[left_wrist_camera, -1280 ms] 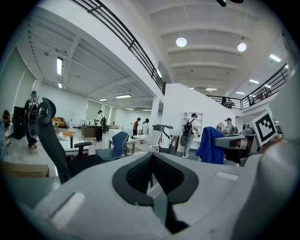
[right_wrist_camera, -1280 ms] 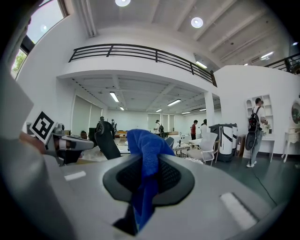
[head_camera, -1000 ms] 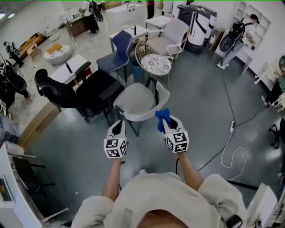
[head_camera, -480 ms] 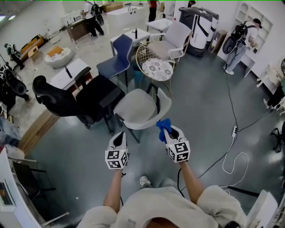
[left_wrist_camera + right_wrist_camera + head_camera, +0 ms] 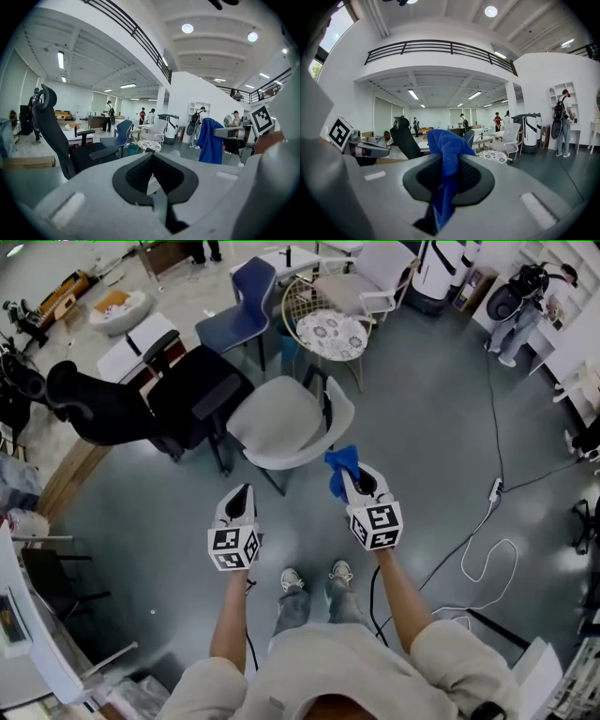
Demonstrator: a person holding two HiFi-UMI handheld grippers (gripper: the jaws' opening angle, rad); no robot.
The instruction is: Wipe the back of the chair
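right hand-held gripper [image 5: 352,476] is pinching a blue cloth [image 5: 341,463]. in the right gripper view the cloth sits squeezed between the dark pads, w/ a bunch sticking up above the jaws and a tail hanging down below them. left hand-held gripper [image 5: 243,491] has its jaws pressed together w/ nothing between; the left gripper view shows the pads meeting in a thin slit.

both are held out in front of the person, left and right of centre, marker cubes facing up, tips pointing fwd toward the grey chair [image 5: 277,420]. the chair stands on the dark floor [image 5: 422,427] just ahead of the grippers. its curved backrest [image 5: 341,420] is on the side nearest the right hand-held gripper. from the head view the cloth lies right at the lower edge of the backrest; can't tell if it touches. left hand-held gripper is off the chair, near its front leg.

behind the grey chair on the left is a black office chair [image 5: 141,404], further back a blue chair [image 5: 242,320] and a white armchair [image 5: 367,277]. the person's shoes [image 5: 291,579] show below, between the arms. a white cable [image 5: 480,563] loops on the floor at right.
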